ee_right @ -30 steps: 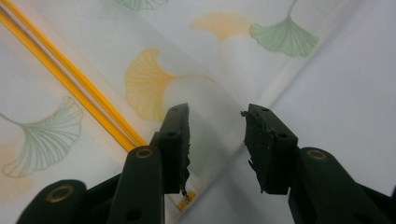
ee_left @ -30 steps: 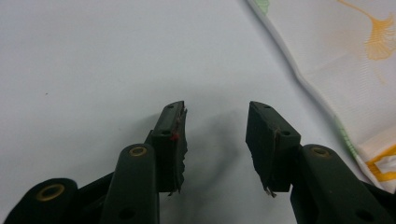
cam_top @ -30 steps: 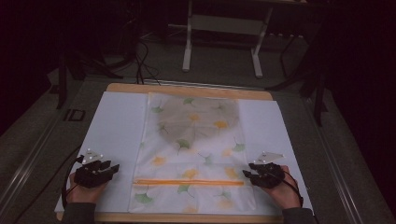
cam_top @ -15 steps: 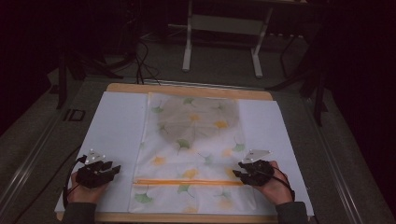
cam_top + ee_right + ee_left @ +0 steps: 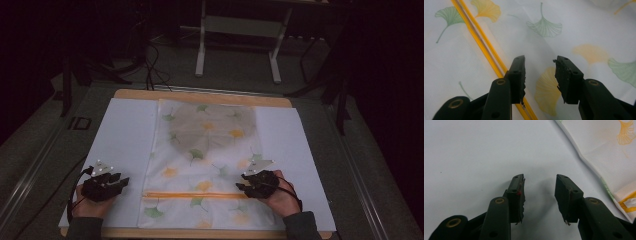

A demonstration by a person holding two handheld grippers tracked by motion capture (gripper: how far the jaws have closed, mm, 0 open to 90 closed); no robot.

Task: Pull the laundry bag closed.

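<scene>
One grey shape (image 5: 212, 129) inside cloth (image 5: 200, 170)

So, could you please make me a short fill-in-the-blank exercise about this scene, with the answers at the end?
1. The leaf-printed cloth bag has a zipper of ____ colour.
2. The right claw hovers over the ____.
3. The left claw is above the plain white ____ beside the bag.
4. The jaws of both claws stand ____.

Missing words: orange; bag; sheet; open
</scene>
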